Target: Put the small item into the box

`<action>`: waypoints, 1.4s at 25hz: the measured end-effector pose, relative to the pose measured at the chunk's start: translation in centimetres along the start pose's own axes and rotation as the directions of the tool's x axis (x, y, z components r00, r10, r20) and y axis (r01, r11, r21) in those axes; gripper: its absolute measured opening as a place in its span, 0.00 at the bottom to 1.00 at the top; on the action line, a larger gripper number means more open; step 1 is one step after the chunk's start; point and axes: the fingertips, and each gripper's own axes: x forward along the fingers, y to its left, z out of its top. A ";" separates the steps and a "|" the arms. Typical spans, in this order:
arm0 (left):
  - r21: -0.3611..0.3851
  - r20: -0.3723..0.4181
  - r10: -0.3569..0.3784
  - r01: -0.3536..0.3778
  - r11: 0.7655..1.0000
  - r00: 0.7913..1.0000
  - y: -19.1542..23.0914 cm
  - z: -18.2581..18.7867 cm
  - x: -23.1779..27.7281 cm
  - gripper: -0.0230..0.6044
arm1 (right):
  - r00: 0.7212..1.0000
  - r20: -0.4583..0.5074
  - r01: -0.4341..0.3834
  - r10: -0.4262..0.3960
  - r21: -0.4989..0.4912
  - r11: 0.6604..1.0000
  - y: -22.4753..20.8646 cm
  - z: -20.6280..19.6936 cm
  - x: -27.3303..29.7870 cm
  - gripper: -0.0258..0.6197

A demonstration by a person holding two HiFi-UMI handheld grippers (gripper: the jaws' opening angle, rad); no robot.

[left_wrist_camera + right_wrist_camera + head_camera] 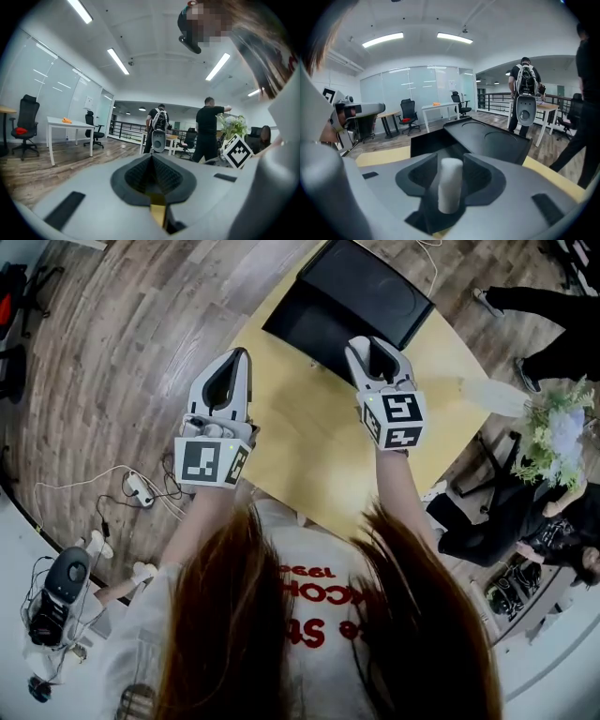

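My right gripper (380,345) hovers over the near edge of the black box (361,296), which lies open at the far end of the yellow table (309,446). In the right gripper view, a small white cylinder (450,187) stands between the dark pads of the right gripper (451,164), which is shut on it. Just beyond it are the box's open tray (429,143) and flat lid (492,140). My left gripper (236,357) is over the table's left edge, apart from the box. Its jaws (151,161) are shut with nothing between them.
A vase of flowers (553,437) stands at the right, past the table edge. A person in black (553,315) stands at the upper right. Cables (141,488) and a device (56,596) lie on the wooden floor at the left. Office chairs and desks (65,126) stand farther off.
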 end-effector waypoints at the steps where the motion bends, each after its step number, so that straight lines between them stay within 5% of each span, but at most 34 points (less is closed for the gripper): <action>1: -0.001 -0.002 -0.001 0.001 1.000 1.000 -0.1 0.0 0.0 0.05 | 1.000 -0.008 0.002 -0.002 0.001 1.000 0.0 -0.2 0.0 0.32; 3: -0.001 -0.001 -0.002 0.002 1.000 1.000 -0.3 -0.1 0.1 0.05 | 1.000 -0.003 0.009 -0.009 0.007 1.000 -0.3 -0.3 -0.2 0.32; 11: 0.010 0.024 -0.009 0.009 1.000 1.000 -0.6 1.4 0.9 0.05 | 0.983 0.173 0.057 -0.059 0.018 0.998 -1.3 4.3 -3.3 0.07; 18: 0.032 0.072 -0.023 0.020 0.999 0.997 -1.4 4.0 1.3 0.05 | 0.936 0.342 0.073 -0.081 0.036 0.997 -1.6 9.1 -7.4 0.05; 35: 0.095 0.137 -0.096 0.083 0.992 0.986 -5.0 7.1 -1.0 0.05 | 0.873 0.454 0.154 -0.180 0.094 0.984 -1.0 10.2 -17.3 0.05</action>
